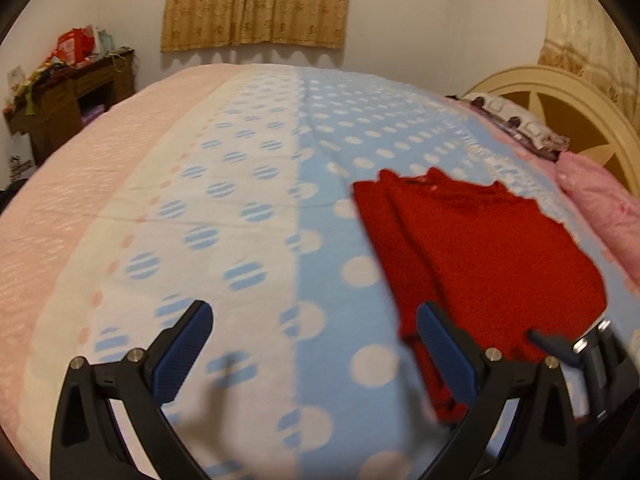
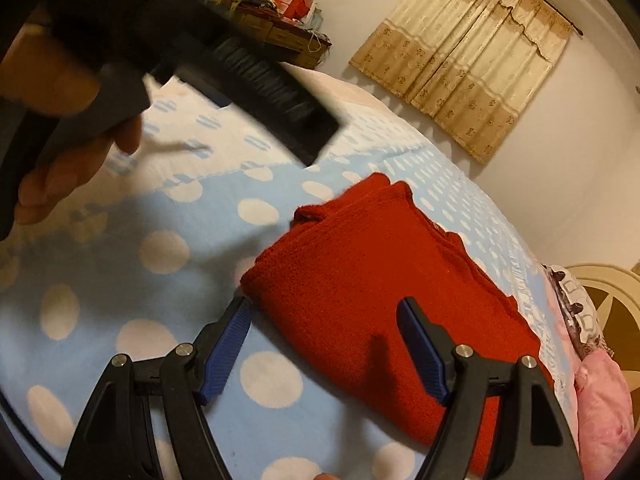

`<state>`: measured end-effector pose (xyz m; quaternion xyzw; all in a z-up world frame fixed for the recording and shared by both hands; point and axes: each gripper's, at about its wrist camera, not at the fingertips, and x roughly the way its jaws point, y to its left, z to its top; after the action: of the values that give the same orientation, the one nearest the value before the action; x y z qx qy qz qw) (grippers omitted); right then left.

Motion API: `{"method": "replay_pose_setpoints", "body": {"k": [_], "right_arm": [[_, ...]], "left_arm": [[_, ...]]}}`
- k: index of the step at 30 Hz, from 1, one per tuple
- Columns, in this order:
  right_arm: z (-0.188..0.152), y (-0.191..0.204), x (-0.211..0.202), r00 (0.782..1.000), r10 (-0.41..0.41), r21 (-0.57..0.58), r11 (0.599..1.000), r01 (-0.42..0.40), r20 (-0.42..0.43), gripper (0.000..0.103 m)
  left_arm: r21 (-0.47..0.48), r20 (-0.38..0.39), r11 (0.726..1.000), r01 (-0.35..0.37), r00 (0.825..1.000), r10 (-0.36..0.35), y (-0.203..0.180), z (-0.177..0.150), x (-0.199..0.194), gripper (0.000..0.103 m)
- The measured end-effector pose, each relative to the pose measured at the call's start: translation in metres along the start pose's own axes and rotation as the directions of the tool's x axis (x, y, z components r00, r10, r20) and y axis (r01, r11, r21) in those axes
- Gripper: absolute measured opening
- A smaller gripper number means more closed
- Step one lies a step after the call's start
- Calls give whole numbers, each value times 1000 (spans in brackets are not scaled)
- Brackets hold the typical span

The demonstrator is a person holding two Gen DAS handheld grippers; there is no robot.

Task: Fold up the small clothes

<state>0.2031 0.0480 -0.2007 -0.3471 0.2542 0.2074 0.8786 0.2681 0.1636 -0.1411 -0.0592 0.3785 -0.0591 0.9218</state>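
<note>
Both tools blurred | red garment near edge hidden by right tool

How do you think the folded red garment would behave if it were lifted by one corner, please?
The red garment looks like soft knit lying in folded layers, so it would probably droop and unfold. Its fuzzy texture suggests it will not slip easily. If pushed, it would likely bunch up on the blanket rather than slide.
</note>
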Motion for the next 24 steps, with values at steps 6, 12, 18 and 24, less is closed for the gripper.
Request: {"method": "replay_pose_setpoints", "body": {"k": [6,12,18,24], "right_arm": [[-2,3,1,1000,-10,-4,1000,10,6,64],[-3,1,3,1000,14,10,1000,-14,-2,41],[-4,-2,5,1000,24,31,999,-24,-3,34],[-3,-4,6,1000,23,31,999,-23,-1,31]], "left_arm": [[-30,-21,990,139,990,-140,-12,23,25,103],[-89,-74,978,186,978,-193,-21,43,61,103],[-124,-106,975,185,974,-198,-22,52,89,101],[-100,-123,982,163,977,-175,-25,54,103,86]]}}
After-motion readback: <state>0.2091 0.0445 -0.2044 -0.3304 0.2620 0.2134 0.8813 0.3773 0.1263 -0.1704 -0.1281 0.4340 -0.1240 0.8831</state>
